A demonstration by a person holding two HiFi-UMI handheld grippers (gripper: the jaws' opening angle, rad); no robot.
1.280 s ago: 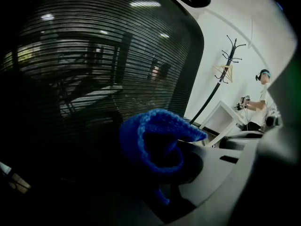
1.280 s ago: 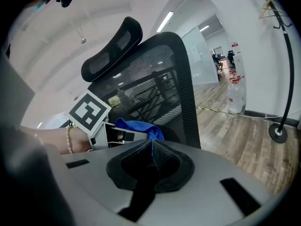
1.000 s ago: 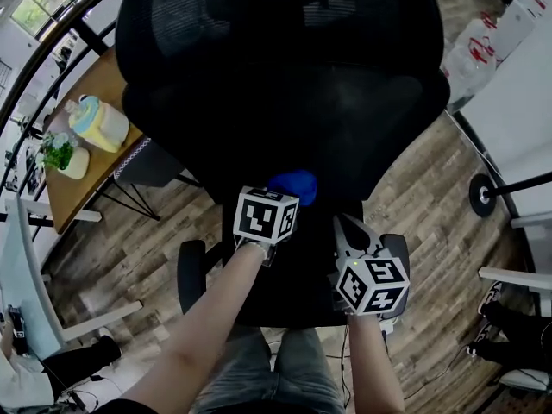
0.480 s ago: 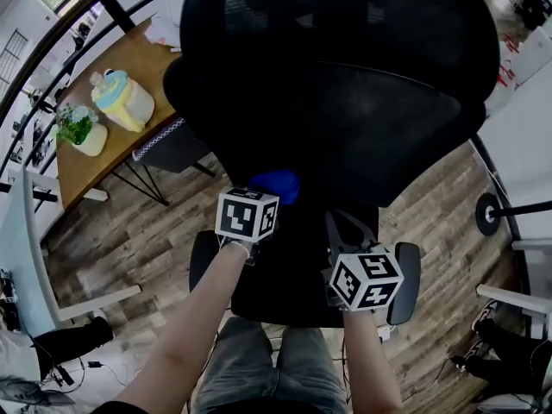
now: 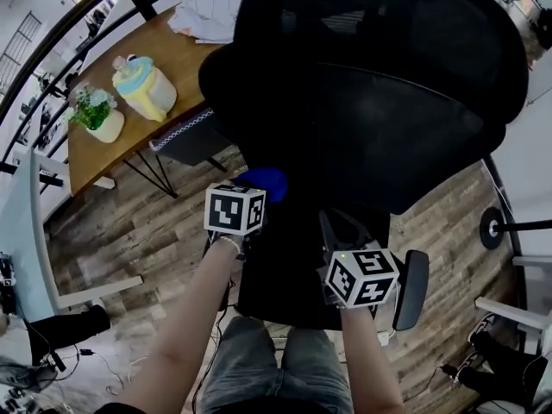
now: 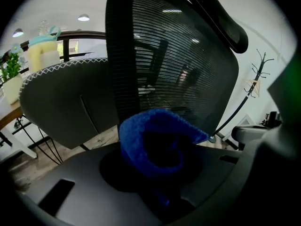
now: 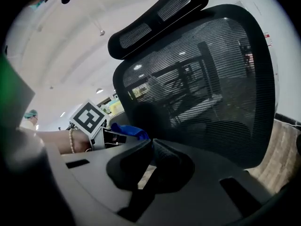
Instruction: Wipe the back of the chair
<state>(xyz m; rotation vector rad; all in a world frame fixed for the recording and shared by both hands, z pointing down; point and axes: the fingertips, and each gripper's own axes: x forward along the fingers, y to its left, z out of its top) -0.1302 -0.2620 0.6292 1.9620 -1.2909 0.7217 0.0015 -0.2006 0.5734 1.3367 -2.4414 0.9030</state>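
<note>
1. The person's two forearms reach forward in the head view, each hand carrying a gripper over the wood floor (image 5: pixel 147 231).
2. The right gripper (image 5: pixel 341 228) hangs low behind the chair. In the right gripper view its jaws (image 7: pixel 151 157) are pressed together with nothing between them.
3. The left gripper (image 5: pixel 250 193) is a little farther forward and to the left. Its jaws are clamped on a bunched blue cloth (image 6: pixel 155 145), which bulges up and out of the grip.
4. The blue cloth (image 5: pixel 261 182) sits at the lower left edge of the black mesh chair back (image 5: pixel 371 102). No view settles whether it touches the mesh.
5. The chair back (image 7: pixel 202 79) stands upright in front of both grippers, with its headrest (image 7: pixel 157 15) above it.
6. Beyond the chair's left side stands a grey chair (image 5: pixel 185 141), pushed up to a wooden table (image 5: pixel 86 158).
7. On that table are a yellow jug (image 5: pixel 145 89) with a pale blue lid, a small potted plant (image 5: pixel 99 115) beside it, and something white and crumpled (image 5: pixel 211 11) at the far end.
</note>
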